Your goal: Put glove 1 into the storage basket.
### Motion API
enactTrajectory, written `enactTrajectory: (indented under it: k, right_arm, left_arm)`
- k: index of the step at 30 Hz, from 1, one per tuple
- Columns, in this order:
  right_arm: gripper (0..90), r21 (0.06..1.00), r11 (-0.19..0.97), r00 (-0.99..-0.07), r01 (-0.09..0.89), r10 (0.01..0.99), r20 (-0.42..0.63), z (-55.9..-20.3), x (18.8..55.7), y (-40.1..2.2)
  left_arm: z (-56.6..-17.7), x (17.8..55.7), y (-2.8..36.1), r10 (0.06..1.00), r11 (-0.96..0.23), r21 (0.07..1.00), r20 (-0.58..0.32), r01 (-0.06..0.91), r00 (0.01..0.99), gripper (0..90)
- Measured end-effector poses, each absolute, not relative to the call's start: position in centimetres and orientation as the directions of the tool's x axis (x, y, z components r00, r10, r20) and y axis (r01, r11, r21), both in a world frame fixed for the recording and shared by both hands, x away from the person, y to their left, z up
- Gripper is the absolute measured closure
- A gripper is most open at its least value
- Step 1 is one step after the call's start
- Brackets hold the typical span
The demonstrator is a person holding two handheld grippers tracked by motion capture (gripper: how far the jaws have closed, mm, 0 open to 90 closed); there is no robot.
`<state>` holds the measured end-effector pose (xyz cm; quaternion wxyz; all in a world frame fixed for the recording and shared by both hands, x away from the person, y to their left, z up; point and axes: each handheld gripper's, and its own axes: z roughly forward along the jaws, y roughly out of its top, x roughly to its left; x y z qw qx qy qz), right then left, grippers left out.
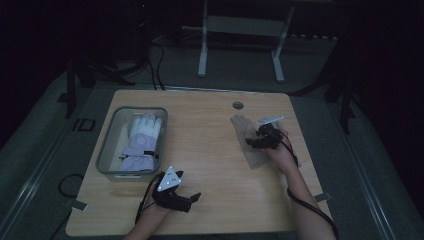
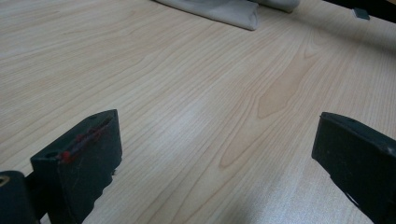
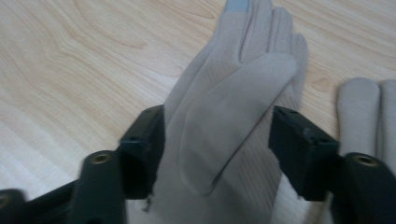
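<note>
A beige glove [image 3: 233, 93] lies flat on the wooden table [image 1: 210, 150], fingers pointing away from my right gripper [image 3: 217, 126]. That gripper is open and straddles the glove: its left jaw touches the glove's edge and its right jaw stands just off the other side. A second beige glove [image 3: 359, 107] lies beside it to the right. In the high view the right gripper [image 1: 252, 142] rests on the beige gloves [image 1: 245, 132] at the table's right. My left gripper [image 1: 192, 200] is near the front edge, open over bare wood [image 2: 217, 130], with nothing between its jaws.
A clear plastic bin [image 1: 107, 150] stands at the table's left and holds a lavender and white glove [image 1: 142, 140]. A round cable hole [image 1: 238, 105] sits near the far edge. The beige glove's edge [image 2: 224, 9] lies far ahead of the left gripper.
</note>
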<state>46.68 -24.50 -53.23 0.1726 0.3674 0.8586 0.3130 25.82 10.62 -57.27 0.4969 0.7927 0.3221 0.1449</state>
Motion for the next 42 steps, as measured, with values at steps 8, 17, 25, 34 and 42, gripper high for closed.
enactTrajectory:
  k: [8, 17, 25, 34, 42]
  right_arm:
    - [73.7, 0.626, 0.516, -0.648, 0.584, 0.762, -0.023, -54.6, 47.6, -24.2]
    - [80.8, 0.681, 0.365, -0.551, 0.635, 0.832, 0.067, -52.8, 45.6, -22.4]
    - [80.8, 0.749, 0.267, -0.505, 0.606, 0.857, 0.104, -49.4, 42.1, -19.9]
    - [80.4, 0.749, 0.162, -0.433, 0.642, 0.883, 0.180, -51.0, 39.1, -18.3]
    - [71.2, 0.683, 0.221, -0.446, 0.697, 0.879, 0.171, -55.5, 38.1, -16.3]
  left_arm:
    - [-56.9, 25.5, 10.7, 0.668, -0.292, 0.898, -0.056, 0.330, 0.742, 1.9]
    - [-56.7, 25.6, 11.0, 0.680, -0.265, 0.906, -0.067, 0.330, 0.730, 1.9]
    - [-56.7, 25.6, 11.1, 0.688, -0.239, 0.912, -0.083, 0.333, 0.721, 1.9]
    - [-56.8, 25.5, 11.2, 0.696, -0.245, 0.912, -0.071, 0.329, 0.715, 1.9]
    - [-56.9, 25.5, 11.3, 0.696, -0.243, 0.913, -0.072, 0.329, 0.715, 1.9]
